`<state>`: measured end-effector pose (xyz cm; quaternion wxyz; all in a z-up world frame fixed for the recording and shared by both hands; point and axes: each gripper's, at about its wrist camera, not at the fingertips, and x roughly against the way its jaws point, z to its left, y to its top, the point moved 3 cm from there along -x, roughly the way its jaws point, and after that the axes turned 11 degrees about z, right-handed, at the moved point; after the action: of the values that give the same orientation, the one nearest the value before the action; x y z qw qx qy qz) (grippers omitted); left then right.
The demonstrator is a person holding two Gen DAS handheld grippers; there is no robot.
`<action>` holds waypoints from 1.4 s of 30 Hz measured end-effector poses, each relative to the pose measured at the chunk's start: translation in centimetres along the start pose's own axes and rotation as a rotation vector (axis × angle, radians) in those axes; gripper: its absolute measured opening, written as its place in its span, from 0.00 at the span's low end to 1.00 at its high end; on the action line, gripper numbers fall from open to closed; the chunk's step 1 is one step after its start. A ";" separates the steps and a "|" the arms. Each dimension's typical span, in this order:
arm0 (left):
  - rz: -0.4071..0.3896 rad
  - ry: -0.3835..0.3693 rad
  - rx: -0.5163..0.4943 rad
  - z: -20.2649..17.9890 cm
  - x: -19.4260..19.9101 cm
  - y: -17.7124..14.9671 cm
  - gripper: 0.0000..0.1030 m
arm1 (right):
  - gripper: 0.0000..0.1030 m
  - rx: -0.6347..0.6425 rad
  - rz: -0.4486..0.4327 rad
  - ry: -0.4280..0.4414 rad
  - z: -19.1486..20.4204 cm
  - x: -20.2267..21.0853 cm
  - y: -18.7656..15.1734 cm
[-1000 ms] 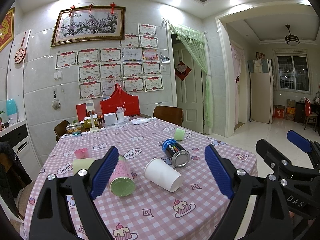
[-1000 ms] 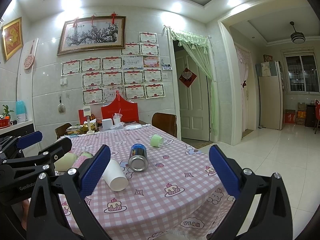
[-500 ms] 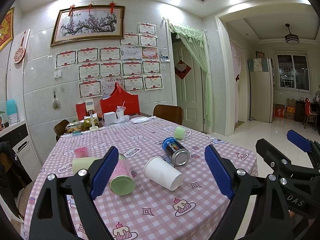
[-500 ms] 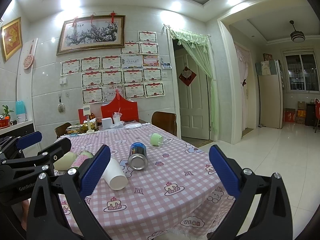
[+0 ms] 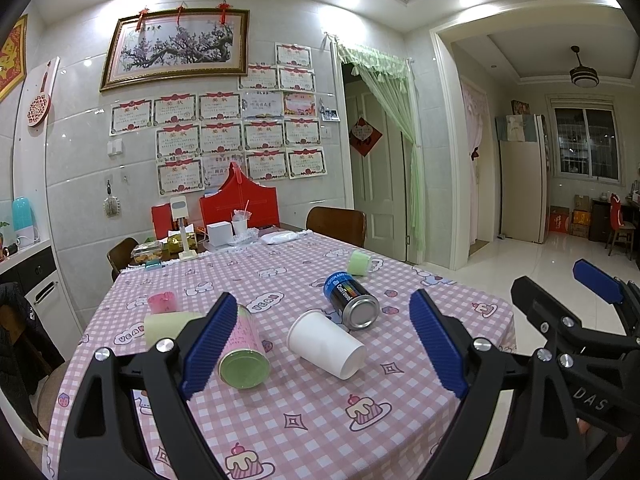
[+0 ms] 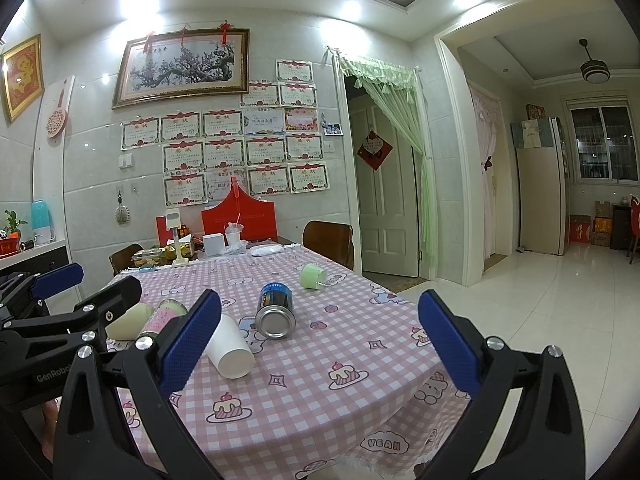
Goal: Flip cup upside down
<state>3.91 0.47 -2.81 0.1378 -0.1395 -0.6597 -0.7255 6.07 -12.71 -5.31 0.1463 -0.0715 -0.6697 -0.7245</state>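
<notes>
A white paper cup point(image 5: 326, 344) lies on its side on the pink checked tablecloth point(image 5: 320, 420), its closed base toward me; it also shows in the right wrist view point(image 6: 230, 347). My left gripper point(image 5: 324, 344) is open and empty, held above the near table edge with the cup between its blue pads in the picture. My right gripper point(image 6: 316, 344) is open and empty, to the right of the left one, above the table's near corner. The cup sits just behind its left pad point(image 6: 188, 340).
A pink tin with a green end point(image 5: 242, 350), a dark can point(image 5: 352, 300), a pale yellow cup point(image 5: 168, 326), a pink cup point(image 5: 162, 302) and a green cup point(image 5: 359, 263) lie on the table. Clutter and a red box point(image 5: 240, 208) stand at the far end. Chairs surround it.
</notes>
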 end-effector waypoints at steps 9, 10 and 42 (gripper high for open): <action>0.001 0.001 -0.001 0.0 -0.3 -0.5 0.84 | 0.93 -0.008 0.009 0.014 0.1 -0.5 0.1; 0.003 0.001 -0.001 0.0 -0.3 -0.6 0.84 | 0.93 -0.008 0.010 0.014 0.1 -0.5 0.0; 0.245 -0.070 0.105 -0.1 -10.5 0.0 0.84 | 0.93 -0.098 0.163 0.017 -3.4 -8.3 -0.6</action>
<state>13.58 0.58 -6.83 0.2094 -0.2366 -0.6792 -0.6625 14.05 -15.12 -8.63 0.2069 -0.1267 -0.6243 -0.7426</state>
